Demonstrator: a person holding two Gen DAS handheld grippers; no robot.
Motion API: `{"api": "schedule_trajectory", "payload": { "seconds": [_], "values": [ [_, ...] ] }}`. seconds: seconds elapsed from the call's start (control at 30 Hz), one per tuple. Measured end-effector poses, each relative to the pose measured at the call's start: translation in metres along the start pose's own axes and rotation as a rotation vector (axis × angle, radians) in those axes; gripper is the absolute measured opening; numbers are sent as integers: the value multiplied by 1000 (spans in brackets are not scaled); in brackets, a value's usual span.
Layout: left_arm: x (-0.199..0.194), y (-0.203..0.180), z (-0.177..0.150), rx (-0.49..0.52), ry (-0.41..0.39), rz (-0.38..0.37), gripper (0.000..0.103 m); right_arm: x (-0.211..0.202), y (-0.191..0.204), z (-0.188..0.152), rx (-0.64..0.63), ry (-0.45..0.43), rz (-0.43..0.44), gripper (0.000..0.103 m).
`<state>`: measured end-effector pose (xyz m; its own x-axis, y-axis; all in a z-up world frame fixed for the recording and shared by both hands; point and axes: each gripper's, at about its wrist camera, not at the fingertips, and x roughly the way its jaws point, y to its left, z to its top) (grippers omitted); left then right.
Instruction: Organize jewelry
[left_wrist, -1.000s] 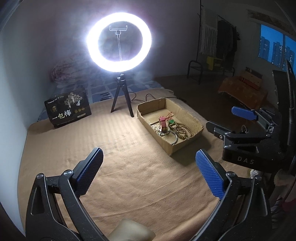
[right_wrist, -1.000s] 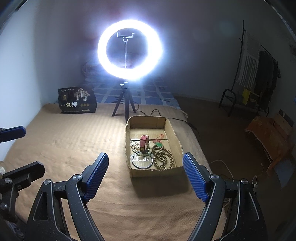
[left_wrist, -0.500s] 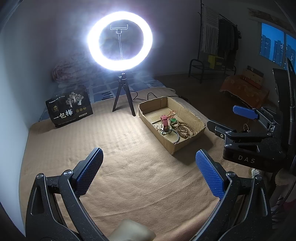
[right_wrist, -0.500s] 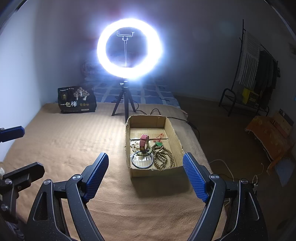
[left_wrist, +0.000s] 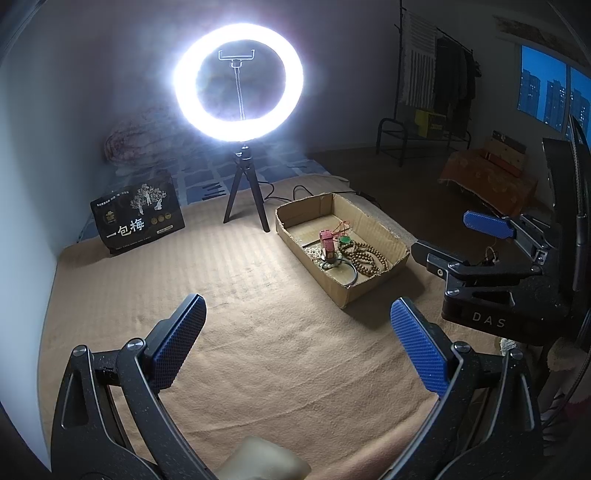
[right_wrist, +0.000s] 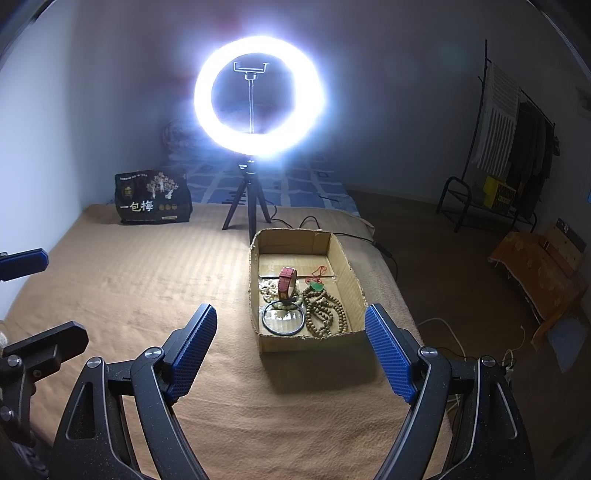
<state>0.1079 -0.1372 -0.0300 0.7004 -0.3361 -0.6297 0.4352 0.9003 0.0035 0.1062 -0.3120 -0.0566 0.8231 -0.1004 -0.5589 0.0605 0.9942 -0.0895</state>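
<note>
A ribbed tan blanket (right_wrist: 140, 288) carries an open cardboard box (right_wrist: 349, 275) right of centre, holding a brown bead necklace (right_wrist: 325, 314), dark round bangle (right_wrist: 283, 322) and upright red watch (right_wrist: 286, 282). Left gripper (left_wrist: 295, 338) and right gripper (right_wrist: 290, 345) hover nearer, jaws wide apart, empty. Both views have hardly shifted since earlier.

A shallow, open-topped cardboard box (right_wrist: 349, 273) sits on the tan blanket and holds all the jewelry. A red strap watch (right_wrist: 287, 282) stands on edge near the middle, with pale bead strands (right_wrist: 268, 290) just beside it. A dark bangle (right_wrist: 283, 322) lies flat at the near corner. Brown wooden prayer beads (right_wrist: 325, 312) are heaped alongside, and a green pendant on red cord (right_wrist: 316, 286) rests behind them.
</note>
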Motion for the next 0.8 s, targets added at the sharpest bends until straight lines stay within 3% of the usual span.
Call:
{"api": "schedule_trajectory", "payload": {
  "seconds": [0.8],
  "values": [
    [1, -1, 1, -2, -1, -2, 102, 1, 0, -1, -4, 0, 1, 82]
  ]
}}
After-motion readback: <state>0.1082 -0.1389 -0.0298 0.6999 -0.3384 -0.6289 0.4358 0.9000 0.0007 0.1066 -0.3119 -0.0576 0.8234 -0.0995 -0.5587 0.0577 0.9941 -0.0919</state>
